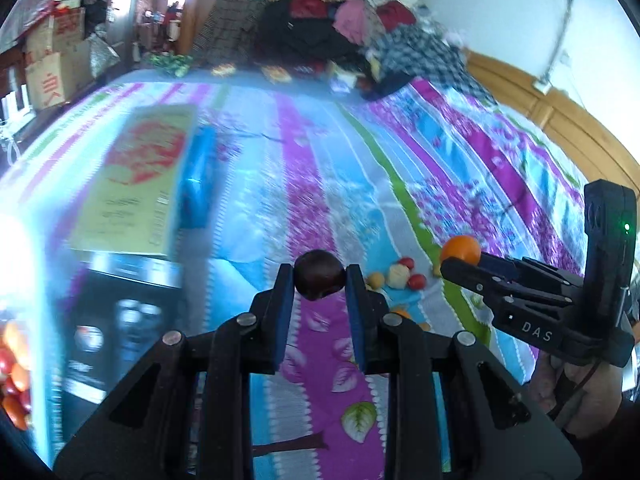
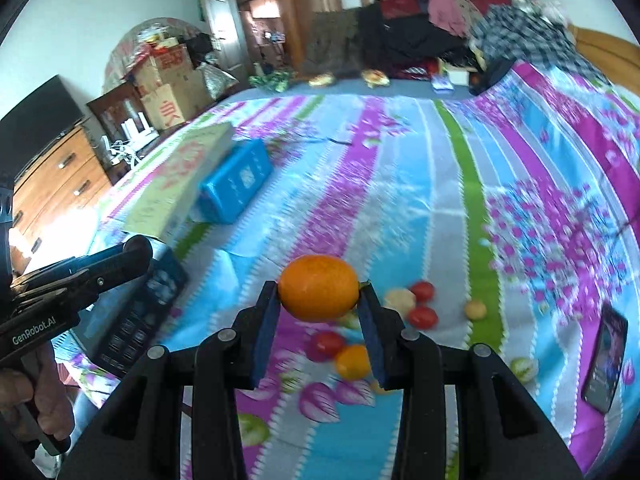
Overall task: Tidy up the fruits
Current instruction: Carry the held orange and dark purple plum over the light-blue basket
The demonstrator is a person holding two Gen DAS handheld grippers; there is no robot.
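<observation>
My left gripper (image 1: 320, 276) is shut on a small dark red-brown fruit (image 1: 319, 274), held in the air above the striped bedspread (image 1: 304, 168). My right gripper (image 2: 319, 294) is shut on an orange (image 2: 319, 288), also lifted off the bed; that orange (image 1: 461, 250) shows at the right of the left wrist view. On the bedspread below lie several loose fruits: red ones (image 2: 423, 316), a pale one (image 2: 399, 300), a yellowish one (image 2: 475, 309) and a small orange one (image 2: 352, 361). A clear container of red and orange fruits (image 1: 14, 376) sits at the far left.
A yellow box (image 2: 180, 184) and a blue box (image 2: 236, 186) lie on the bed to the left, with a dark box (image 2: 136, 316) nearer. A phone (image 2: 606, 358) rests at the right. Piled clothes (image 2: 460, 32) cover the far end. A dresser (image 2: 52, 176) and cartons stand beyond the left edge.
</observation>
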